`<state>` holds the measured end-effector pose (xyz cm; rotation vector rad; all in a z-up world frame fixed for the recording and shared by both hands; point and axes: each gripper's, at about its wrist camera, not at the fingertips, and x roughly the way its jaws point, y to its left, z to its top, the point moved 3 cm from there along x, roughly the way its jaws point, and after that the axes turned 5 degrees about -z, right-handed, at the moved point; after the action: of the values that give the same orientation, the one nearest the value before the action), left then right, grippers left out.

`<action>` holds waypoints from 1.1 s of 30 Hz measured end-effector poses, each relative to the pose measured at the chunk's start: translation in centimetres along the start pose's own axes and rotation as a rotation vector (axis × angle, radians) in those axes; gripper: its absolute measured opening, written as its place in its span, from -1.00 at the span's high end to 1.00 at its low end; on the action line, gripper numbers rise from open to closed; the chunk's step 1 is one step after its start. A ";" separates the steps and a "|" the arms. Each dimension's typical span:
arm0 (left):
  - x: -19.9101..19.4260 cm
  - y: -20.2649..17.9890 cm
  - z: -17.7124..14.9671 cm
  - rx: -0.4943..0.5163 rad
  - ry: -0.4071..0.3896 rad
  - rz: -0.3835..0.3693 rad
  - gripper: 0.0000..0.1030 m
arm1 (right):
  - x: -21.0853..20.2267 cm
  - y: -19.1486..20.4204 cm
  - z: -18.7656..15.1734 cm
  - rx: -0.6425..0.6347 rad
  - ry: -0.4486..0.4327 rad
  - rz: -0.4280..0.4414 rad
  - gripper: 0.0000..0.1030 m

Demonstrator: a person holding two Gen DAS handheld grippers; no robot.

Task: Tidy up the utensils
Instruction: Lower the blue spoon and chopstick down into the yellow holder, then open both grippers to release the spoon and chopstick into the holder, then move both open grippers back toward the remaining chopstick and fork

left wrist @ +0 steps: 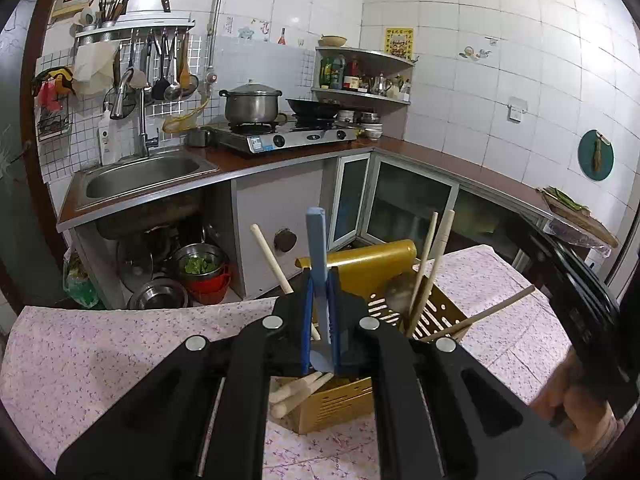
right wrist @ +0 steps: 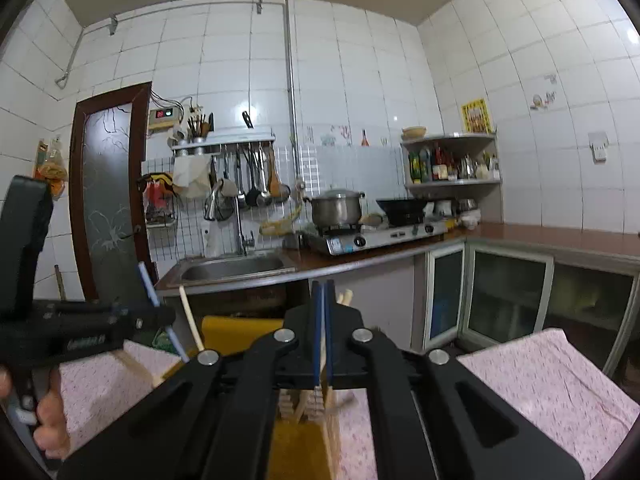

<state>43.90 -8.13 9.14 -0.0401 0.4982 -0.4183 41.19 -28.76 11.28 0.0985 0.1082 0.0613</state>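
Note:
My left gripper [left wrist: 320, 280] is shut on a flat light-blue utensil [left wrist: 316, 232] and holds it upright over a gold slotted utensil holder [left wrist: 340, 404] on the cloth-covered table [left wrist: 100, 360]. The holder contains tall wooden sticks [left wrist: 430, 264], a metal ladle [left wrist: 400, 292], a round wooden handle [left wrist: 270, 256] and one stick [left wrist: 480, 312] leaning out to the right. The right wrist view shows my right gripper [right wrist: 325, 292] shut and level above the holder [right wrist: 240, 330]. Pale wood shows in the slit between its pads; I cannot tell whether it is gripped. The blue utensil [right wrist: 147, 284] appears at left.
A hand [left wrist: 572, 404] holds the right tool at the right edge. Beyond the table are a counter with a sink [left wrist: 140, 172], a gas stove [left wrist: 288, 136] with a pot [left wrist: 252, 104], and glass-door cabinets [left wrist: 412, 208]. Bowls [left wrist: 200, 268] sit under the sink.

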 end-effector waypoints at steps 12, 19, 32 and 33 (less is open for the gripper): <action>-5.4 1.3 -2.4 -0.068 0.000 0.024 -0.61 | -4.9 -4.3 -5.2 0.053 0.248 -0.141 0.93; -7.8 2.3 -7.5 -0.140 0.092 0.032 -0.79 | -7.3 -6.2 -9.6 0.105 0.393 -0.203 0.93; -6.7 0.5 -16.4 -0.121 0.310 0.077 -0.81 | -10.0 -4.7 -13.8 0.100 0.556 -0.243 -0.13; -6.5 0.3 -16.9 -0.116 0.328 0.083 -0.81 | -10.1 -4.3 -14.1 0.102 0.579 -0.244 -0.13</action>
<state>30.86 -4.16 -2.79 -0.0628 0.8448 -0.3145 29.82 -32.33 -2.01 0.1673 0.7009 -0.1618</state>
